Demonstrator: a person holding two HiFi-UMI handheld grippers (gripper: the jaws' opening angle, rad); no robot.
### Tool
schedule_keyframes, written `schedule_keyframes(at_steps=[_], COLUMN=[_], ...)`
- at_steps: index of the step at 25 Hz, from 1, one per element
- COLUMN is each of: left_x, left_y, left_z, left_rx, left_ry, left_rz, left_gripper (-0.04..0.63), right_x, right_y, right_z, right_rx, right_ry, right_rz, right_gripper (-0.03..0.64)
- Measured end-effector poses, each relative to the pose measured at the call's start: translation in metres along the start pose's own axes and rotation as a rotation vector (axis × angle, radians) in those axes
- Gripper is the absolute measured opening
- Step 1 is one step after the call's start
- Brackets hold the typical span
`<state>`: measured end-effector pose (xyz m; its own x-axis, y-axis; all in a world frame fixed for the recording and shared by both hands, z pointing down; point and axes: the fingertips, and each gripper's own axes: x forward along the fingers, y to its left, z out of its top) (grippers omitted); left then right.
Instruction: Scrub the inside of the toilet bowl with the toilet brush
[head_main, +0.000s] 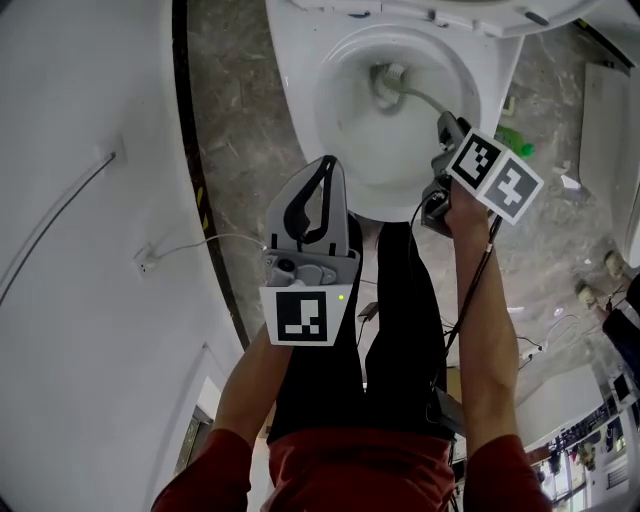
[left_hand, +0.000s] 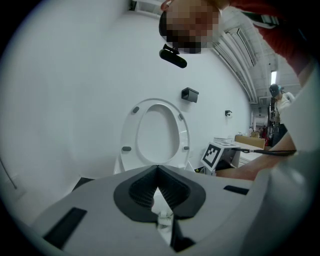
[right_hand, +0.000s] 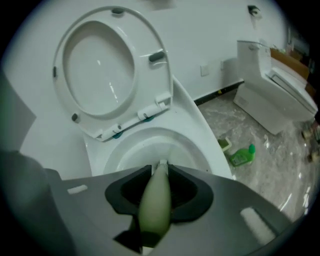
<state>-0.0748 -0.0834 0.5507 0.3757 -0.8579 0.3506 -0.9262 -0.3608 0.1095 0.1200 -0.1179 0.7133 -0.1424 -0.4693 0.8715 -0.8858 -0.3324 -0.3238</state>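
- Grey veined marble covers the floor (head_main: 230, 110) around the white toilet bowl (head_main: 300, 90). A black strip edges the floor where it meets the curved white wall (head_main: 80, 150) on your left.
- Your right gripper (head_main: 447, 128) is clamped on the pale green handle of the toilet brush (right_hand: 156, 200). The handle slants down over the right side of the rim, and the brush head sits at the bottom of the bowl by the drain.
- Your left gripper (head_main: 327, 165) has its jaws together with nothing between them. You hold it just in front of the bowl's front rim, above your legs.
- The seat (right_hand: 97, 65) stands raised, leaning back behind the bowl.
- A green bottle (right_hand: 242, 156) lies on the marble to the right of the bowl, and beyond it stands another white fixture (right_hand: 275, 100).
- A thin white cable (head_main: 170, 248) trails across the wall on your left.
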Motion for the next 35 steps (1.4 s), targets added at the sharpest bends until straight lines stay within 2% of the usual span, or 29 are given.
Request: schedule_keyframes(at_steps=[2,8,16,20,24,27,29,33,35], left_x=[0.0,-0.001,0.001,0.002,0.003,0.001,-0.001,-0.003,-0.004], left_y=[-0.001,-0.006,-0.013,-0.017,-0.019,-0.021,-0.023,-0.024,-0.024], left_z=[-0.001,-0.003,0.004,0.007,0.003,0.0,-0.002,-0.006,-0.009], left_rx=[0.002,0.002,0.014,0.015,0.011,0.004,0.005,0.014,0.012], left_ry=[0.005,0.009,-0.006,-0.014,-0.007,0.001,0.006,0.016,0.02], left_rz=[-0.001,-0.007,-0.025,-0.036,-0.032,-0.032,-0.035,-0.039,-0.035], left_gripper=[0.006,0.006,0.006,0.006,0.006,0.006,0.006,0.006,0.006], right_x=[0.016,0.022,-0.054,-0.088,-0.084,-0.075,-0.07,-0.067,-0.064], right_y=[-0.01,-0.02,-0.029,-0.043,-0.046,-0.042,-0.036,-0.015,-0.006], right_z=[-0.007,-0.016,0.009,0.019,0.017,0.006,-0.005,-0.028,-0.043], right_rx=[0.07,0.159,0.335,0.317,0.199,0.022,-0.146,-0.573,-0.755], right_ry=[0.01,0.004,-0.083,-0.124,-0.126,-0.109,-0.102,-0.094,-0.071], right_rz=[-0.012,-0.008,0.061,0.082,0.091,0.07,0.057,0.057,0.071], right_gripper=[0.115,0.115,0.115,0.115,0.115,0.115,0.115,0.115,0.115])
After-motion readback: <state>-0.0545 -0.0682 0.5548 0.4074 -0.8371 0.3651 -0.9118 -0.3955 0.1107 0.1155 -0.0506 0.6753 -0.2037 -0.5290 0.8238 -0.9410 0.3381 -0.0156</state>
